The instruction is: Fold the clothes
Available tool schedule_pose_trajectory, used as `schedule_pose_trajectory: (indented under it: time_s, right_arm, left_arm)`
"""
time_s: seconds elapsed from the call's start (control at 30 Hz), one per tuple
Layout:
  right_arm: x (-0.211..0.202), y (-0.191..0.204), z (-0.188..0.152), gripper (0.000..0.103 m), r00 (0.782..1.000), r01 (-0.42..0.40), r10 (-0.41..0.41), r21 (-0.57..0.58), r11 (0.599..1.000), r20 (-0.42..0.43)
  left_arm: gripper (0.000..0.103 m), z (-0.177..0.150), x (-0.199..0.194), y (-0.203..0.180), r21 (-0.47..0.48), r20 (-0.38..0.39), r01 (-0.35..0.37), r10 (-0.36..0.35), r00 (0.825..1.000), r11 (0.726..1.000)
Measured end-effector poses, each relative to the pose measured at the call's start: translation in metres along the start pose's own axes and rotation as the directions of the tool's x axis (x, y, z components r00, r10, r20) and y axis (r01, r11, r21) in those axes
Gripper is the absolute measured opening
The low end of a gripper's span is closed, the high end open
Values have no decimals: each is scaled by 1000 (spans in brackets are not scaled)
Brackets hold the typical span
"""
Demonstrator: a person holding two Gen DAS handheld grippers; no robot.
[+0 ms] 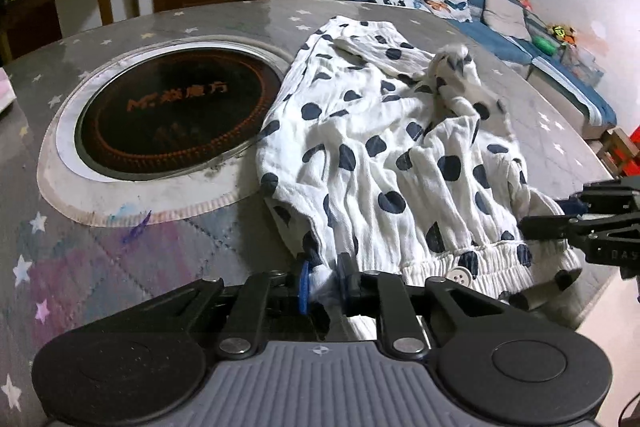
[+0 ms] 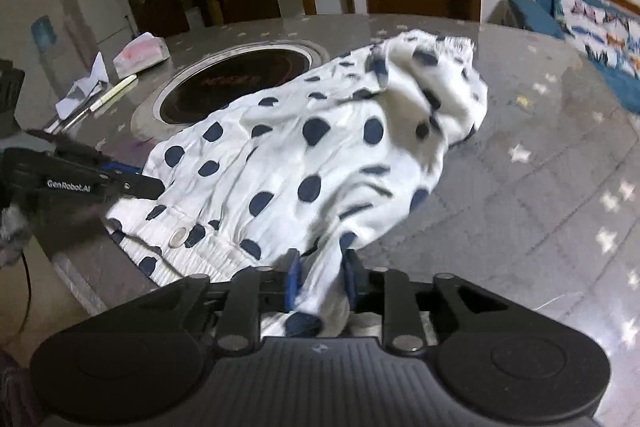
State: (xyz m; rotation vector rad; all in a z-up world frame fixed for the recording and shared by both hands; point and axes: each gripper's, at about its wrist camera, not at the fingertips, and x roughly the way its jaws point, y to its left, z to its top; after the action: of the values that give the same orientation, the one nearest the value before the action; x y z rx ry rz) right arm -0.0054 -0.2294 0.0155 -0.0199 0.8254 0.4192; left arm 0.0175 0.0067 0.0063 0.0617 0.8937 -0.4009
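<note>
A white garment with dark blue dots [image 1: 384, 147] [image 2: 304, 163] lies spread on the round grey table, its elastic waistband with a white button [image 1: 459, 275] [image 2: 178, 237] toward me. My left gripper [image 1: 325, 283] is shut on the waistband's left corner. My right gripper [image 2: 320, 277] is shut on the waistband's right corner, with cloth bunched between its blue pads. Each gripper shows in the other's view: the right gripper [image 1: 536, 225] at the right edge, the left gripper [image 2: 154, 187] at the left. The far end of the garment is crumpled and raised.
A round black induction plate [image 1: 176, 111] [image 2: 240, 83] is set into the table [image 1: 120, 267] left of the garment. A tissue pack [image 2: 140, 53], papers and a pen [image 2: 114, 93] lie at the far left. A blue sofa [image 1: 500, 27] stands beyond the table.
</note>
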Motion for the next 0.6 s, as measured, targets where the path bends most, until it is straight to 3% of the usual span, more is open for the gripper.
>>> schedule_pose_trajectory:
  time_s: [0.17, 0.27, 0.43, 0.6]
  right_arm:
    - [-22, -9, 34, 28, 997, 31, -27, -49, 998, 72]
    - [-21, -15, 65, 32, 991, 66, -55, -82, 994, 124]
    - [19, -28, 115, 33, 986, 101, -81, -133, 986, 147]
    - [73, -34, 150, 36, 990, 112, -94, -180, 977, 107]
  left_arm:
    - [29, 20, -22, 1, 6, 80, 10, -10, 997, 1000]
    - [29, 34, -27, 1, -5, 126, 17, -17, 992, 1000]
    - [29, 54, -3, -3, -25, 129, 24, -20, 991, 999]
    - [29, 67, 26, -9, -16, 95, 25, -23, 995, 1000]
